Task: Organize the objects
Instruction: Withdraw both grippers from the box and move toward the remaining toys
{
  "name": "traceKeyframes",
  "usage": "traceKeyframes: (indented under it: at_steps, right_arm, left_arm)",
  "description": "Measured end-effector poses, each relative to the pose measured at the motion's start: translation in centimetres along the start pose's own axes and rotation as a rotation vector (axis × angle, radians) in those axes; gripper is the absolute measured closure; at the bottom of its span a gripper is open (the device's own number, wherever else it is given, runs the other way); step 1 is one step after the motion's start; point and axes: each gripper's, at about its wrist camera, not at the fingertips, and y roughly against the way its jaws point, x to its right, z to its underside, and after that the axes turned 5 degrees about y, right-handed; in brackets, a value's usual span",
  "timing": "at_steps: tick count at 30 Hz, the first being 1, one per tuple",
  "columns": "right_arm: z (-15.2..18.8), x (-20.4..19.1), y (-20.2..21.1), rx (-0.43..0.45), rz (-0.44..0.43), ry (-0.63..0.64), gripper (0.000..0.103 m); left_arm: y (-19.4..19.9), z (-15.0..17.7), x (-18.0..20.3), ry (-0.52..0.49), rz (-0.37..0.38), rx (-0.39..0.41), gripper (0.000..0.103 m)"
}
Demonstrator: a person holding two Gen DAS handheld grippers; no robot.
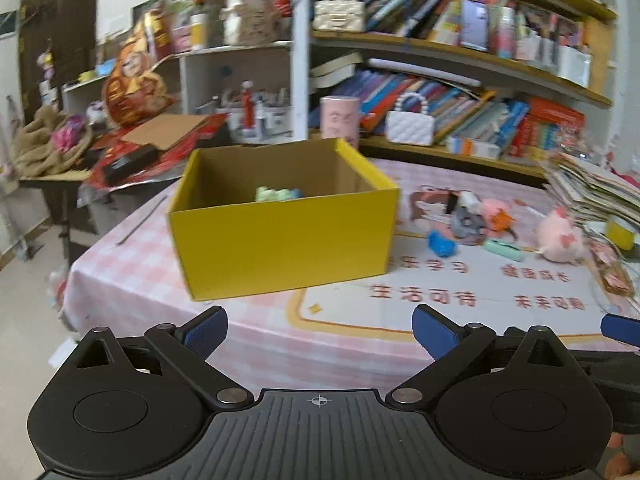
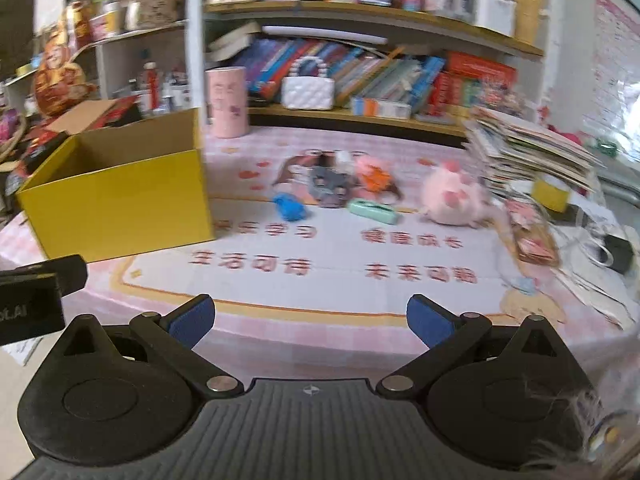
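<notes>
A yellow cardboard box (image 1: 280, 236) stands open on the pink checked table, with a pale green and blue item (image 1: 278, 194) inside it. To its right lie small toys: a blue one (image 1: 441, 243), a grey one (image 1: 466, 222), a mint case (image 1: 505, 250), an orange-pink one (image 1: 496, 212) and a pink plush (image 1: 560, 240). My left gripper (image 1: 320, 330) hangs open and empty before the box. The right gripper (image 2: 311, 322) is open and empty too, short of the blue toy (image 2: 289, 207), the mint case (image 2: 372, 211) and the pink plush (image 2: 454, 196). The box (image 2: 120, 204) is at left.
Behind the table stand bookshelves (image 1: 460, 52), a pink canister (image 1: 339, 116) and a white quilted handbag (image 1: 410, 126). A stack of papers (image 2: 528, 152) and a yellow tape roll (image 2: 550, 192) crowd the right side. A cluttered side table (image 1: 132, 156) is at left.
</notes>
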Motion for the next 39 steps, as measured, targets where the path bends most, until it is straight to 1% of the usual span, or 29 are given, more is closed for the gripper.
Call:
traceKeyframes:
  at_steps: [5, 11, 15, 20, 39]
  right_arm:
    - [0.5, 2.2, 0.1, -0.018, 0.062, -0.046, 0.0]
    - [1.2, 5.5, -0.2, -0.043, 0.134, -0.103, 0.0]
    - [1.2, 6.9, -0.5, -0.057, 0.157, -0.127, 0.0]
    - [0.9, 8.1, -1.2, -0.063, 0.164, -0.133, 0.0]
    - [-1.5, 11.8, -5.9, -0.108, 0.155, -0.129, 0.0]
  left_arm:
    - [-0.9, 0.0, 1.8, -0.022, 0.048, -0.015, 0.003]
    - [-2.3, -0.1, 5.1, -0.072, 0.128, -0.042, 0.003]
    - [-2.8, 0.0, 6.9, -0.103, 0.163, -0.055, 0.003]
    - [-3.6, -0.3, 8.3, -0.112, 0.168, -0.074, 0.003]
    - [-7.7, -1.9, 12.3, -0.117, 0.139, -0.126, 0.003]
